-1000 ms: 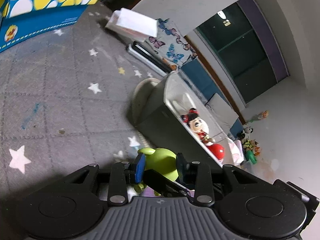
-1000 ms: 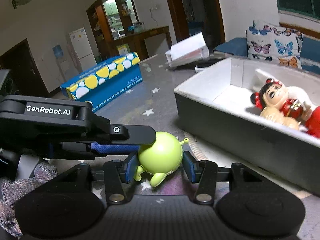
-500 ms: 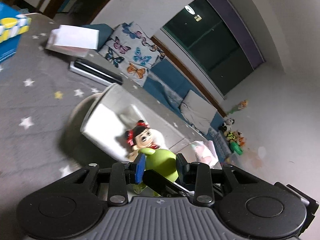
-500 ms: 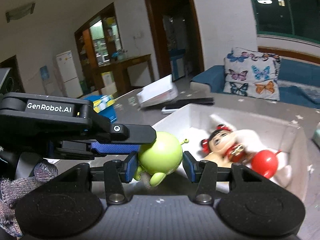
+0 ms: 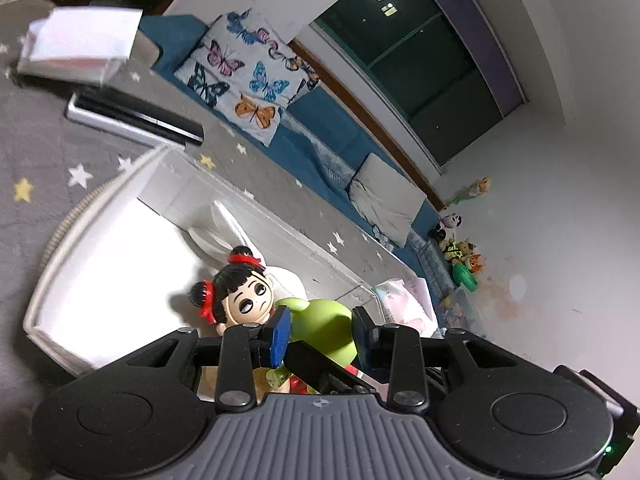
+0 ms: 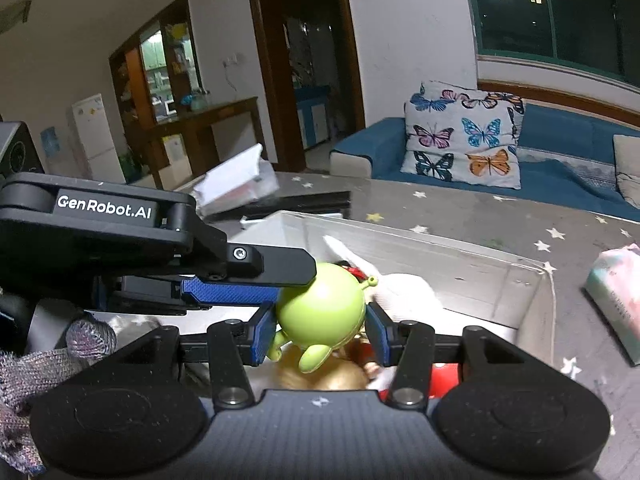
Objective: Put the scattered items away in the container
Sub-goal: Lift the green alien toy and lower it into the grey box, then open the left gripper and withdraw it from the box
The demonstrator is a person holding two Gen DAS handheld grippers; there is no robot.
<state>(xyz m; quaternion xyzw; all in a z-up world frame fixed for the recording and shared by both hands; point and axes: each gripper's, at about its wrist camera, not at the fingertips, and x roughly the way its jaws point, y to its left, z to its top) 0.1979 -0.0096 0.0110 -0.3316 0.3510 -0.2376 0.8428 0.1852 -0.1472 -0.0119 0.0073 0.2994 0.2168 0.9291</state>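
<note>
A round green alien toy (image 5: 325, 329) is held between both grippers above the white box (image 5: 96, 216). My left gripper (image 5: 322, 330) is shut on it, blue pads on either side. My right gripper (image 6: 322, 330) is shut on the same green alien toy (image 6: 322, 316); one left finger (image 6: 228, 293) crosses in front from the left. In the box lie a doll with black hair and red bows (image 5: 240, 294), a white plush (image 5: 226, 226) and a red item (image 6: 444, 380), partly hidden under the grippers.
The white box (image 6: 460, 276) sits on a grey star-patterned mat (image 5: 40, 148). A dark flat device (image 5: 132, 118) and a white paper bag (image 5: 80, 46) lie beyond it. A pastel packet (image 6: 618, 292) lies right of the box. A blue sofa with a butterfly pillow (image 6: 460, 136) stands behind.
Both grippers have carried the green alien toy up from the mat beside the box to over the box, above the doll. Both stay shut on it.
</note>
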